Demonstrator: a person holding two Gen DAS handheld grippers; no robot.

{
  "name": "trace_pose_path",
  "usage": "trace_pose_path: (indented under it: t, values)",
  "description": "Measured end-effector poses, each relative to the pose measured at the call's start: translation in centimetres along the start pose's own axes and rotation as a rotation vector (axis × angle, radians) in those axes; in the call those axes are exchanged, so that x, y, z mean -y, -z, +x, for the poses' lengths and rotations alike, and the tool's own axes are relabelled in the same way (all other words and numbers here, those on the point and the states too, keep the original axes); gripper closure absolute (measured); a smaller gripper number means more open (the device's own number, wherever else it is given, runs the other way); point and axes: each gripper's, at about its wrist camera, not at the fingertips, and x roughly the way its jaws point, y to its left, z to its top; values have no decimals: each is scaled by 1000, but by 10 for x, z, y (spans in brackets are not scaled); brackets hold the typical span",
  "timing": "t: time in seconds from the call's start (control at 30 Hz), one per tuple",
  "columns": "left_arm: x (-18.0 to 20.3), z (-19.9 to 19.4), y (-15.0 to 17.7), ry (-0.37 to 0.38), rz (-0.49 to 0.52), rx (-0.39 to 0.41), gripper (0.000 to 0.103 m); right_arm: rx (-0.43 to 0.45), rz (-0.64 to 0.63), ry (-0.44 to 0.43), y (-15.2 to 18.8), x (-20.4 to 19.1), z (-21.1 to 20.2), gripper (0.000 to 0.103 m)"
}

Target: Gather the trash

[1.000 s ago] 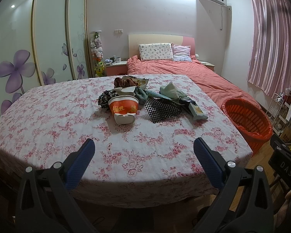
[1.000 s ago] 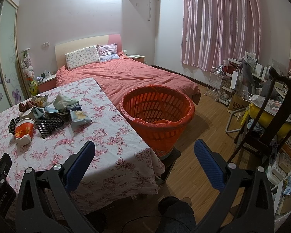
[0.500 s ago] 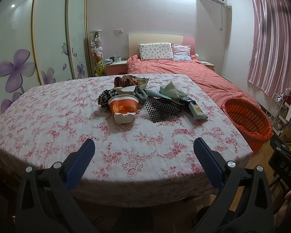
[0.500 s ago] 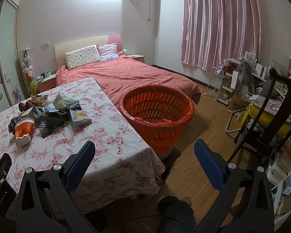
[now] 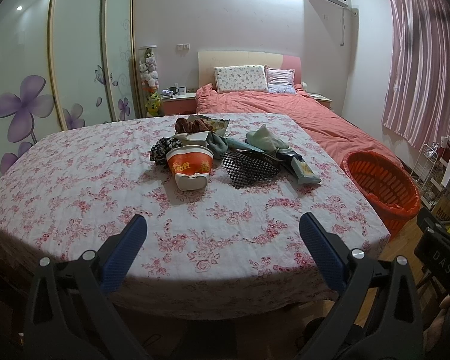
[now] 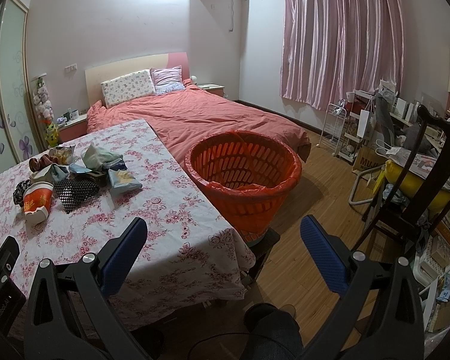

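Note:
A heap of trash lies mid-table: an orange-and-white noodle cup (image 5: pixel 189 166) on its side, a black mesh piece (image 5: pixel 249 169), a pale snack bag (image 5: pixel 303 171), a green crumpled wrapper (image 5: pixel 264 138) and a brown snack pack (image 5: pixel 195 124). The same cup (image 6: pixel 37 202) and snack bag (image 6: pixel 123 178) show in the right wrist view. An orange basket (image 6: pixel 243 177) with a red liner stands off the table's right side. My left gripper (image 5: pixel 222 234) hovers open over the table's near edge. My right gripper (image 6: pixel 223 235) is open above the table corner, short of the basket.
The table wears a pink floral cloth (image 5: pixel 75 180). A bed with a red cover (image 6: pixel 201 117) lies behind it. A dark wooden chair (image 6: pixel 420 186) and cluttered shelves (image 6: pixel 363 126) crowd the right. Bare wooden floor (image 6: pixel 312 210) lies beyond the basket. A person's knee (image 6: pixel 270 327) shows below.

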Motion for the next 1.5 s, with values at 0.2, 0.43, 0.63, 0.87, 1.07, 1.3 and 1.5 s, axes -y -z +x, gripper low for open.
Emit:
trace_pose_path:
  t: [0.2, 0.43, 0.63, 0.87, 1.07, 1.3, 1.5]
  values:
    - [0, 0, 0, 0, 0, -1, 4, 0, -1, 0, 0, 0, 0, 2]
    - [4, 0, 4, 1, 0, -4, 4, -1, -1, 0, 0, 0, 0, 2]
    - [9, -4, 5, 2, 0, -6, 4, -2, -1, 0, 0, 0, 1, 2]
    - [5, 7, 4, 2, 1, -18, 4, -3, -3, -1, 0, -1, 4, 2]
    - [-4, 19, 0, -14, -27, -29, 4, 7, -25, -27, -1, -9, 23, 2]
    - [-33, 50, -9, -51, -79, -75, 4, -56, -35, -145, -7, -22, 52, 2]
    - [-63, 90, -22, -78, -134, -127, 4, -64, -58, -172, -20, -37, 71, 2]
